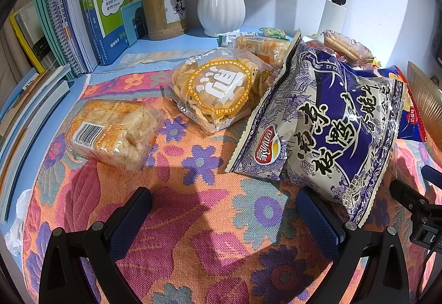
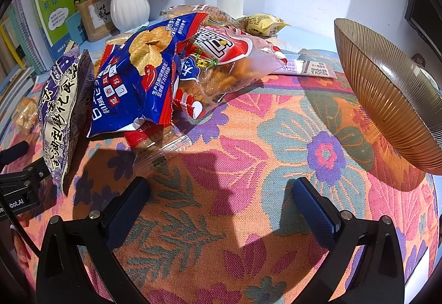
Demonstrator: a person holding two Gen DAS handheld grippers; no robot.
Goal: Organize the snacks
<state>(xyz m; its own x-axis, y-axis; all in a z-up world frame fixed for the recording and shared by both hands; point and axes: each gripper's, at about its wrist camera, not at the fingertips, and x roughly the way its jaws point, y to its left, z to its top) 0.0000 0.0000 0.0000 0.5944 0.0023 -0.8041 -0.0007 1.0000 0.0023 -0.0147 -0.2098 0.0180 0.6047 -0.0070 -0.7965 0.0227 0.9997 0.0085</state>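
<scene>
Right wrist view: your right tongs (image 2: 221, 207) gape empty over the cloth; snack pile (image 2: 171, 69) far left, bowl (image 2: 386, 99) right. Left tongs (image 1: 223, 218) also open, purple bag (image 1: 331, 121) touching. Pinch one bag's edge gently, not the chips.

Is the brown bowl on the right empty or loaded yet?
Empty as far as shown: the bowl appears tilted toward the right-wrist camera, its visible ribbed inside bare. The snacks still lie piled on the cloth.

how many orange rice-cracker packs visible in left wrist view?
2. One orange rice-cracker pack lies alone at left on the floral cloth; the second sits behind the round-cracker bag. The pile may hide more.
</scene>
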